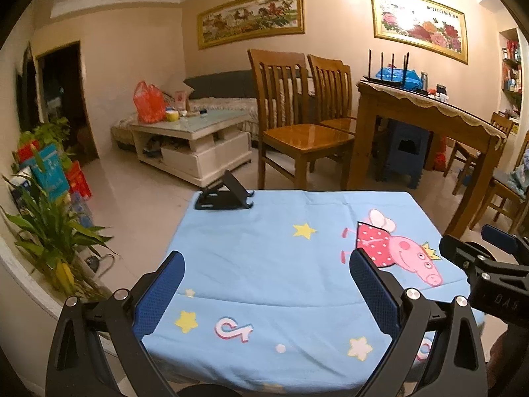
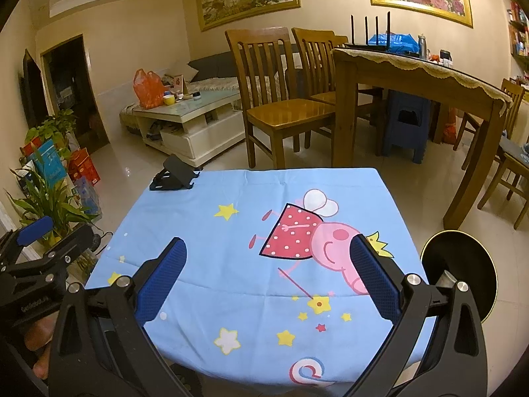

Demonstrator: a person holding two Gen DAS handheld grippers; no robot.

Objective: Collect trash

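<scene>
A small table under a light-blue cartoon cloth (image 1: 264, 264) fills the near view, and it also shows in the right wrist view (image 2: 238, 258). No trash item shows on the cloth. A round black bin with a gold rim (image 2: 463, 264) stands on the floor at the table's right side. My left gripper (image 1: 266, 284) is open and empty above the cloth's near edge. My right gripper (image 2: 267, 271) is open and empty above the cloth, and it also shows at the right edge of the left wrist view (image 1: 496, 261).
A black folding phone stand (image 1: 224, 195) sits at the cloth's far left corner. Beyond are wooden chairs (image 1: 297, 122), a wooden dining table (image 1: 429, 115), a white coffee table (image 1: 195, 139) and potted plants (image 1: 49, 231) at the left.
</scene>
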